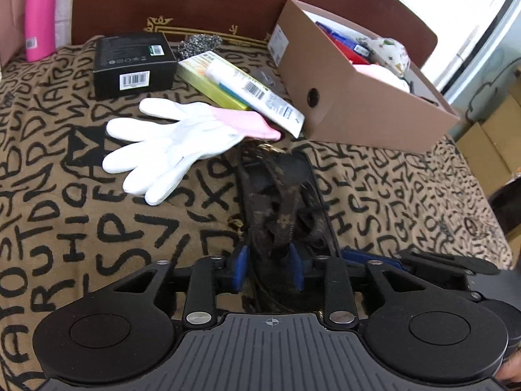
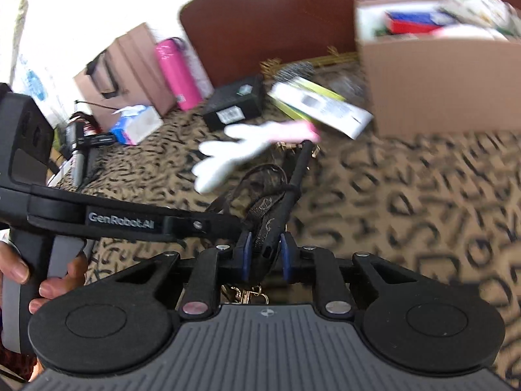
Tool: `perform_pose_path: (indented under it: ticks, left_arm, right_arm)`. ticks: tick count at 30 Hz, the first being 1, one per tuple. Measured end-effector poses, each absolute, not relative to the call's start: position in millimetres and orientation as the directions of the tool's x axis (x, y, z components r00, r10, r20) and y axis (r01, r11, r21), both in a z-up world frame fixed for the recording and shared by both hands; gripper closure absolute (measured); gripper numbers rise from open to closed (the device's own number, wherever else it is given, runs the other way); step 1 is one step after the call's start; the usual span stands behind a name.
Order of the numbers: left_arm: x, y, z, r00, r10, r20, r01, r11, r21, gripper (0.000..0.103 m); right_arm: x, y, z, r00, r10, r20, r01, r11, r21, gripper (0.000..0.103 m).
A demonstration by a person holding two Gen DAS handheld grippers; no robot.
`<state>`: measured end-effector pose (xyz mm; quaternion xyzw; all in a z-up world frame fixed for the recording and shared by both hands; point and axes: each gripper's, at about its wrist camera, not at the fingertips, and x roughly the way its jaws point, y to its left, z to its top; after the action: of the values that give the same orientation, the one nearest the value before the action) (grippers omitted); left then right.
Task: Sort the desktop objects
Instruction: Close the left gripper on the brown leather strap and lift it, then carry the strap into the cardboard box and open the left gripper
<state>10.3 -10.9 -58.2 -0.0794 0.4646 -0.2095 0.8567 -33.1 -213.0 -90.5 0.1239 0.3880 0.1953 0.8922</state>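
Observation:
A dark strappy bag (image 1: 280, 195) with black straps and gold clasps lies lengthwise on the patterned cloth. My left gripper (image 1: 268, 268) is shut on its near end. My right gripper (image 2: 265, 257) is shut on the same bag (image 2: 276, 202), right beside the left gripper, whose body (image 2: 120, 220) crosses the right wrist view. A white glove with a pink cuff (image 1: 176, 143) lies just beyond the bag. An open brown cardboard box (image 1: 358, 97) with several items inside stands at the right.
A black box (image 1: 133, 62), a yellow-green box with a white tube (image 1: 241, 88) and a metal scourer (image 1: 198, 45) lie at the back. A pink bottle (image 1: 40, 13) stands far left. A tissue pack (image 2: 136, 123) and cables lie at the left edge.

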Motion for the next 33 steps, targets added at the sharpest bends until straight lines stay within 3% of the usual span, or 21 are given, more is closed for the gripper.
perform_pose_path:
  ticks: [2, 4, 6, 8, 10, 11, 12, 13, 18, 20, 22, 28, 33]
  left_arm:
    - [11.6, -13.5, -60.7, 0.494, -0.418, -0.762, 0.281, 0.906, -0.315, 0.036]
    - [14.5, -16.1, -62.0, 0.499, -0.404, -0.766, 0.279, 0.912, -0.300, 0.032]
    - [18.1, -18.6, -63.3, 0.497, -0.410, -0.765, 0.291, 0.909, -0.298, 0.028]
    - [21.9, -22.2, -67.4, 0.500, -0.395, -0.771, 0.298, 0.914, -0.275, 0.026]
    - [26.2, -23.4, -73.0, 0.488, -0.402, -0.775, 0.305, 0.910, -0.280, 0.032]
    - [28.3, -23.3, -74.7, 0.476, -0.415, -0.776, 0.309, 0.905, -0.293, 0.039]
    - [30.5, -24.5, -76.3, 0.458, -0.424, -0.781, 0.318, 0.899, -0.301, 0.058]
    - [31.2, -26.0, -77.2, 0.447, -0.432, -0.783, 0.327, 0.894, -0.306, 0.060]
    - [28.6, -33.9, -76.9, 0.481, -0.396, -0.782, 0.347, 0.905, -0.245, 0.050]
    - [29.0, -34.2, -78.2, 0.476, -0.391, -0.788, 0.349, 0.906, -0.239, 0.056]
    - [26.6, -35.2, -76.5, 0.482, -0.368, -0.795, 0.342, 0.915, -0.216, 0.071]
    - [8.2, -48.7, -54.6, 0.527, -0.359, -0.770, 0.361, 0.915, -0.179, 0.073]
    - [1.7, -62.4, -11.8, 0.608, -0.396, -0.688, 0.388, 0.904, -0.178, 0.073]
  right_arm:
    - [-34.2, -214.1, -93.0, 0.636, 0.428, -0.642, -0.241, 0.901, 0.361, 0.080]
    - [-31.7, -211.8, -94.0, 0.644, 0.421, -0.639, -0.248, 0.905, 0.347, 0.076]
    - [-29.2, -207.9, -96.2, 0.649, 0.404, -0.645, -0.254, 0.914, 0.317, 0.065]
    - [-26.3, -204.4, -99.5, 0.650, 0.380, -0.658, -0.251, 0.925, 0.287, 0.062]
    - [-24.5, -206.2, -104.8, 0.641, 0.380, -0.666, -0.241, 0.924, 0.296, 0.062]
    - [-23.4, -207.1, -107.3, 0.640, 0.382, -0.667, -0.235, 0.924, 0.303, 0.062]
    - [-22.4, -207.7, -109.4, 0.641, 0.384, -0.665, -0.232, 0.923, 0.308, 0.062]
    - [-21.0, -208.0, -111.1, 0.640, 0.384, -0.666, -0.227, 0.922, 0.313, 0.062]
    - [-15.9, -200.1, -117.4, 0.645, 0.389, -0.657, -0.242, 0.920, 0.307, 0.057]
    - [-16.5, -196.6, -116.6, 0.645, 0.382, -0.662, -0.258, 0.924, 0.283, 0.061]
    - [-20.6, -196.3, -113.6, 0.643, 0.379, -0.666, -0.272, 0.925, 0.264, 0.066]
    - [-38.3, -210.0, -97.0, 0.661, 0.393, -0.639, -0.276, 0.919, 0.280, 0.070]
    - [-48.6, -225.0, -58.1, 0.742, 0.375, -0.556, -0.289, 0.927, 0.239, 0.070]
